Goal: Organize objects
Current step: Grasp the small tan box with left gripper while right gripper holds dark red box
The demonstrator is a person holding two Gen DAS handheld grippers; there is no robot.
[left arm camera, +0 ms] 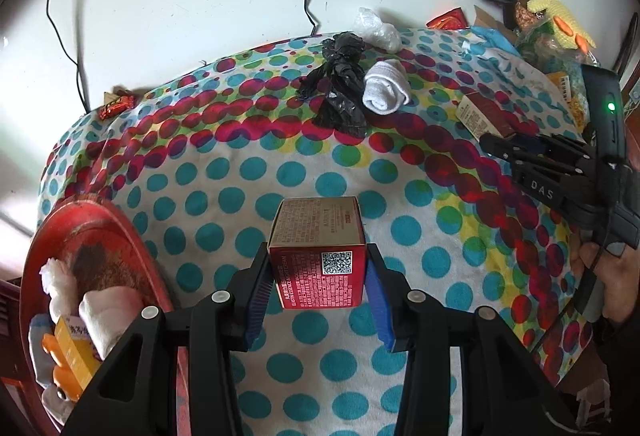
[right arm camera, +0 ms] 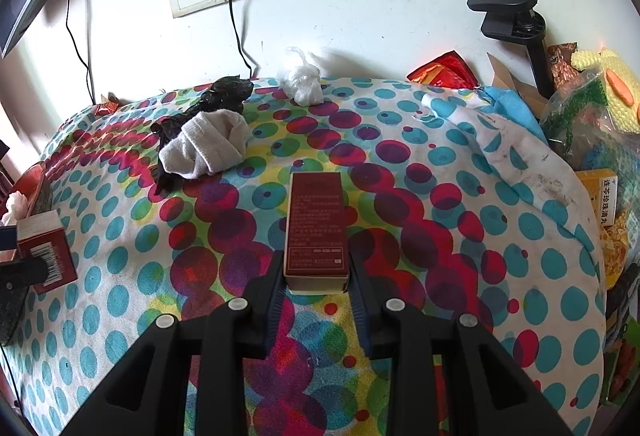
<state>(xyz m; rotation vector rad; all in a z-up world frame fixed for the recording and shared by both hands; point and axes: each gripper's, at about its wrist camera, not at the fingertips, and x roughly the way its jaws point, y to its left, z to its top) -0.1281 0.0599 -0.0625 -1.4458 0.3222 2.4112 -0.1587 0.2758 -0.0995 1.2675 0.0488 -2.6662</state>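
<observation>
My left gripper (left arm camera: 319, 250) is shut on a red cube-shaped box (left arm camera: 320, 268) with a QR code, its blue pads (left arm camera: 378, 300) pressing both sides. It holds the box over the dotted cloth (left arm camera: 224, 195), just right of a red tray (left arm camera: 120, 211). My right gripper (right arm camera: 316, 258) is shut on the near end of a long dark red box (right arm camera: 316, 220) that lies on the cloth. In the left wrist view the right gripper (left arm camera: 494, 145) and its long box (left arm camera: 478, 113) show at far right. The cube box (right arm camera: 48, 256) shows at the left edge of the right wrist view.
The tray holds rolled white socks (left arm camera: 104, 316) and a yellow box (left arm camera: 74, 356). A rolled white sock (right arm camera: 208, 151), a black plastic bag (right arm camera: 224, 95) and a clear bag (right arm camera: 300, 79) lie near the wall. Packets, a yellow box (right arm camera: 600, 195) and a black clamp stand (right arm camera: 508, 7) crowd the right side.
</observation>
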